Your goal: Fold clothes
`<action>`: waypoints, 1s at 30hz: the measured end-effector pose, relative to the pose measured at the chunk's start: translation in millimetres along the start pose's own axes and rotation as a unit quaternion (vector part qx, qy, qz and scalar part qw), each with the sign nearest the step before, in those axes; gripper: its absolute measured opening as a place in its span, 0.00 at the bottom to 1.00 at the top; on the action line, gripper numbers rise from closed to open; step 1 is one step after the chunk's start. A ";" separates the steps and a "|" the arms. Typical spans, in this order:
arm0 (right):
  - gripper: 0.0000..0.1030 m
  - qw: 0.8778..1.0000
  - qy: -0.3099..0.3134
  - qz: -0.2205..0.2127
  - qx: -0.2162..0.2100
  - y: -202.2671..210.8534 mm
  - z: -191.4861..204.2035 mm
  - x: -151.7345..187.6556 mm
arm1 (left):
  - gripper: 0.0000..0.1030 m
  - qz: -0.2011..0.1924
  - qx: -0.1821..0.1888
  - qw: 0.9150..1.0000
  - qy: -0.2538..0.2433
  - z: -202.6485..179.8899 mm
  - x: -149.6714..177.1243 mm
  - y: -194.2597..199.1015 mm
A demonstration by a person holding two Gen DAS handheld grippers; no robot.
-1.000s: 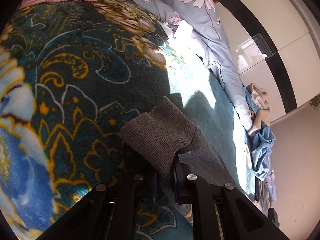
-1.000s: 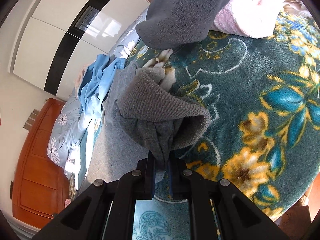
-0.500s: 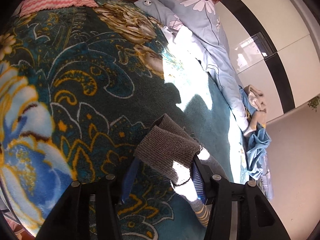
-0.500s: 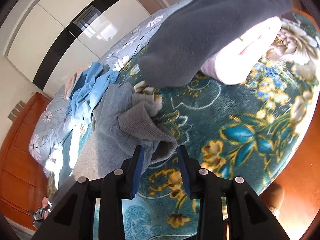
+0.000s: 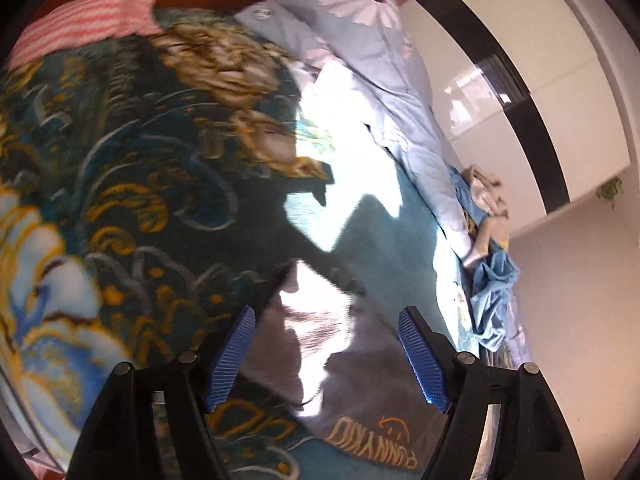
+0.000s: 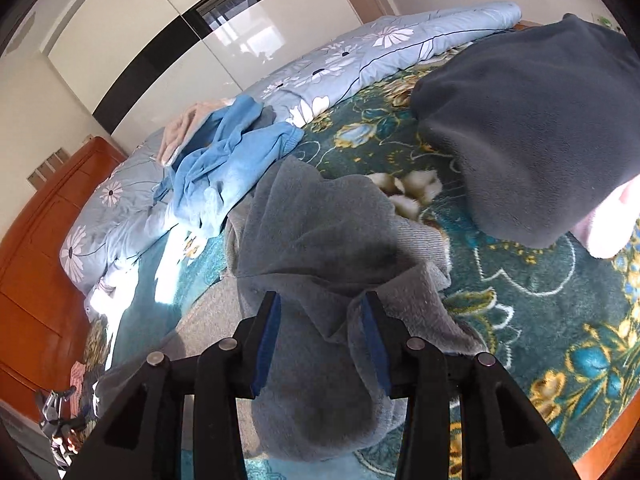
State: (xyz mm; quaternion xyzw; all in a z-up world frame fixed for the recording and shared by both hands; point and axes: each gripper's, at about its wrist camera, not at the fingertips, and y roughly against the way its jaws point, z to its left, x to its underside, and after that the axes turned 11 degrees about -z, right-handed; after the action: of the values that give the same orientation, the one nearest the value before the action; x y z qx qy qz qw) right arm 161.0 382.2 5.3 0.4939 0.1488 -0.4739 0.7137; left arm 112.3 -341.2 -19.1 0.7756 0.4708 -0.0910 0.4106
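Note:
A grey sweater (image 6: 320,248) lies folded over itself on the teal flowered blanket (image 6: 540,300). In the left wrist view the same grey sweater (image 5: 360,380) shows an orange "FUNNY KID" print and patches of sunlight. My left gripper (image 5: 326,312) hangs above it, its jaws wide and still opening, and the blue pads (image 5: 232,356) touch no cloth. My right gripper (image 6: 320,300) is above the sweater's folded edge, its jaws also opening. Grey cloth shows between its fingers, but the pads (image 6: 372,332) do not press on it.
A dark grey fleece (image 6: 520,120) lies folded on a pink garment (image 6: 608,224) at the right. A heap of blue clothes (image 6: 224,168) rests against the flowered light-blue duvet (image 6: 360,52). A wooden headboard (image 6: 40,260) and a pink striped cloth (image 5: 80,20) are at the bed's head.
Both grippers were shut on the sweater's ribbed edges a second ago. They have opened, let the cloth drop onto the sweater, and risen away from it.

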 end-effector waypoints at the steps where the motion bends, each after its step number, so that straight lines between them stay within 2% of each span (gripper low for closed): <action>1: 0.42 1.000 0.002 0.000 -0.002 -2.7 2.6 -2.2 | 0.76 0.012 0.019 0.999 -0.029 -28.7 -1.3 -21.4; 4: 0.42 1.000 0.009 -0.009 -0.005 -5.6 8.8 -9.5 | 0.76 0.050 0.074 0.990 -0.111 -121.3 2.9 -91.7; 7: 0.42 1.000 0.017 -0.009 -0.001 -9.1 9.8 -14.0 | 0.76 0.074 0.110 0.972 -0.194 -215.0 19.2 -159.5; 11: 0.42 1.000 0.014 0.001 0.013 -17.5 2.1 -15.0 | 0.76 0.071 0.121 0.941 -0.309 -323.2 47.5 -228.5; 15: 0.42 1.000 0.000 0.008 0.023 -23.5 -10.3 -16.1 | 0.79 0.034 0.098 0.901 -0.422 -401.1 73.3 -281.6; 16: 0.42 1.000 -0.002 0.008 0.025 -24.5 -12.7 -16.8 | 0.81 0.030 0.089 0.892 -0.442 -414.6 78.8 -295.9; 19: 0.42 1.000 -0.009 0.008 0.026 -28.9 -18.1 -17.6 | 0.82 0.053 0.073 0.877 -0.472 -434.2 91.6 -332.0; 23: 0.43 0.999 -0.015 0.019 0.023 -41.0 -23.2 -14.2 | 0.82 0.061 0.065 0.858 -0.506 -438.5 112.4 -350.5; 26: 0.44 0.999 -0.020 0.030 0.021 -50.1 -26.1 -10.9 | 0.81 0.042 0.049 0.838 -0.542 -438.7 125.1 -352.6; 27: 0.44 0.999 -0.021 0.033 0.020 -52.6 -26.8 -10.2 | 0.72 0.040 0.045 0.837 -0.544 -439.2 123.9 -353.0; 28: 0.44 0.999 -0.022 0.036 0.018 -55.0 -27.5 -9.6 | 0.51 0.039 0.040 0.838 -0.544 -439.9 121.5 -353.5; 29: 0.44 0.999 -0.023 0.038 0.018 -56.9 -27.9 -9.2 | 0.38 0.038 0.035 0.838 -0.543 -440.6 119.0 -354.0; 30: 0.44 0.999 -0.023 0.039 0.017 -57.9 -27.9 -9.3 | 0.13 0.040 0.035 0.845 -0.533 -441.1 111.7 -355.0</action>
State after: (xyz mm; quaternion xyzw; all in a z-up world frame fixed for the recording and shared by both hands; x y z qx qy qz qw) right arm 115.7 407.1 -34.1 0.5003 0.1045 -0.4598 0.7262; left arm -221.4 128.6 11.3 0.6397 0.1447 -0.4898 0.5744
